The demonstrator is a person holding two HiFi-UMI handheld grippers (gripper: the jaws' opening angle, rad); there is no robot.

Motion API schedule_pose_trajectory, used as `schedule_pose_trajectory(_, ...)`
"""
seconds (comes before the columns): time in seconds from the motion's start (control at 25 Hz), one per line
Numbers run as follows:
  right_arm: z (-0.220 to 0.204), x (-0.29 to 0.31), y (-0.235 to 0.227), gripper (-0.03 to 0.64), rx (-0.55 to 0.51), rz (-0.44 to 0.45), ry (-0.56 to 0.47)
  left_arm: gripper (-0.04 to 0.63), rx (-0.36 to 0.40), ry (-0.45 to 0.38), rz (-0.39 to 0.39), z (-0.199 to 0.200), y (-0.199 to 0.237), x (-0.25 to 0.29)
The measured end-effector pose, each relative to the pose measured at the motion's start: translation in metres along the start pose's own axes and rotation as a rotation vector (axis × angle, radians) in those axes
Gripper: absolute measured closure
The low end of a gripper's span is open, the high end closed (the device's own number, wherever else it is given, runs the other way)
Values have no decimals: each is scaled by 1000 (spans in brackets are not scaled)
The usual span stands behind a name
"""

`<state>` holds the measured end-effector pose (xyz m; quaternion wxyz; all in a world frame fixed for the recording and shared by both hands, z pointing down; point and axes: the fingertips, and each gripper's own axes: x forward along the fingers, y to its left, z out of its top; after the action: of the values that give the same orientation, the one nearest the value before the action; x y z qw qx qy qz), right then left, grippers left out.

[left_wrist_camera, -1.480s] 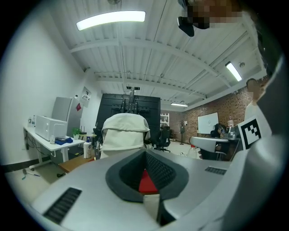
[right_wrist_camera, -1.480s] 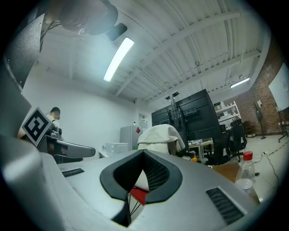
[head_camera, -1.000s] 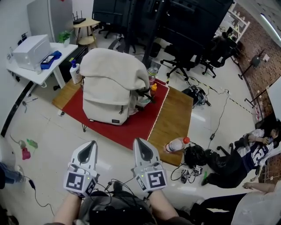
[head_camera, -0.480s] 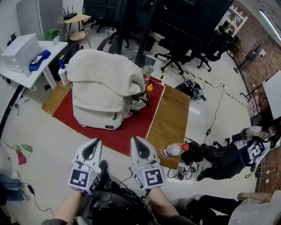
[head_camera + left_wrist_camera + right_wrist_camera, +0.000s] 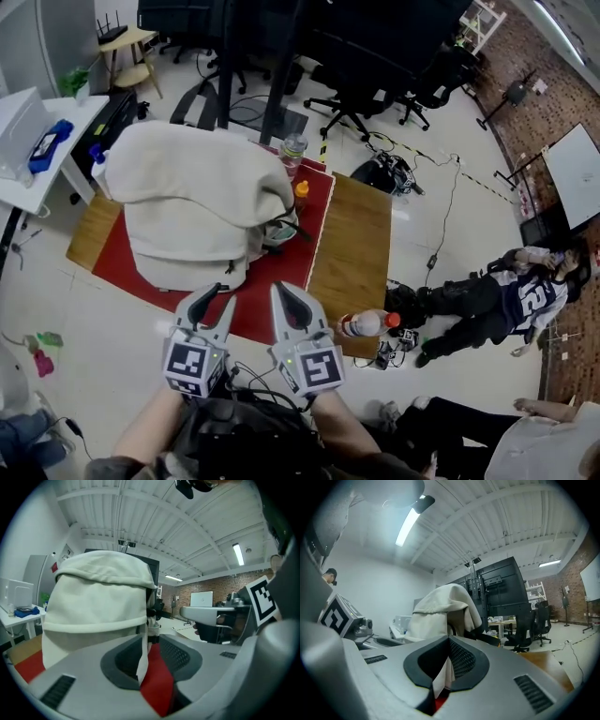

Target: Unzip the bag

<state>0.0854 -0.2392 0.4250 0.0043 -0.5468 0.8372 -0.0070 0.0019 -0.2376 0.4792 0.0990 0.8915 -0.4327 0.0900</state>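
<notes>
A cream backpack (image 5: 197, 202) stands upright on a red mat (image 5: 298, 253) on a low wooden table (image 5: 356, 244); its flap covers the top. Both grippers hover at the table's near edge, short of the bag and touching nothing. The jaws of my left gripper (image 5: 214, 300) are opening, and nothing is between them. My right gripper (image 5: 281, 292) is shut and empty. The left gripper view shows the bag (image 5: 98, 597) straight ahead past the parted jaws of the left gripper (image 5: 152, 644). In the right gripper view the bag (image 5: 440, 606) stands farther off, beyond the right gripper (image 5: 449, 641).
A bottle with a red cap (image 5: 367, 322) lies at the table's near right corner. An orange-capped bottle (image 5: 301, 192) and a clear bottle (image 5: 292, 148) stand beside the bag. A white side table (image 5: 33, 187) is at left, office chairs (image 5: 347, 103) behind, a person (image 5: 506, 300) sits on the floor at right.
Both grippers have come forward to the table's near edge and the view has shifted over the table. The left gripper's jaws have parted; the right's stay closed.
</notes>
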Motion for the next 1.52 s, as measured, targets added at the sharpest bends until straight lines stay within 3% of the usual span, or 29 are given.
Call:
schedule_pose_trajectory(0.24,-13,20,-2,606,-8,-15,50,359,23,37,32,-7,23,45)
schedule_pose_trajectory(0.52,-29,33,-7,606,-7,-28,114,356,25,61,73,-11,35,77)
schedule_pose_trajectory(0.72,-33,37,-9,606,-5,-45,124,467,21,58,59,-10,40,80)
schedule_pose_trajectory(0.88,-38,41,-9,606,-2,-52,137,546,64,68,23,-12,33,84)
schedule_pose_trajectory(1.08,-42,50,-12,606,1,-53,122,555,86,77,-47,-14,27,83)
schedule_pose_trajectory(1.32,-85,59,-15,606,-4,29,318,563,112,76,-77,-17,34,71)
schedule_pose_trajectory(1.52,-86,74,-4,589,9,115,325,565,146,75,-86,-16,38,67)
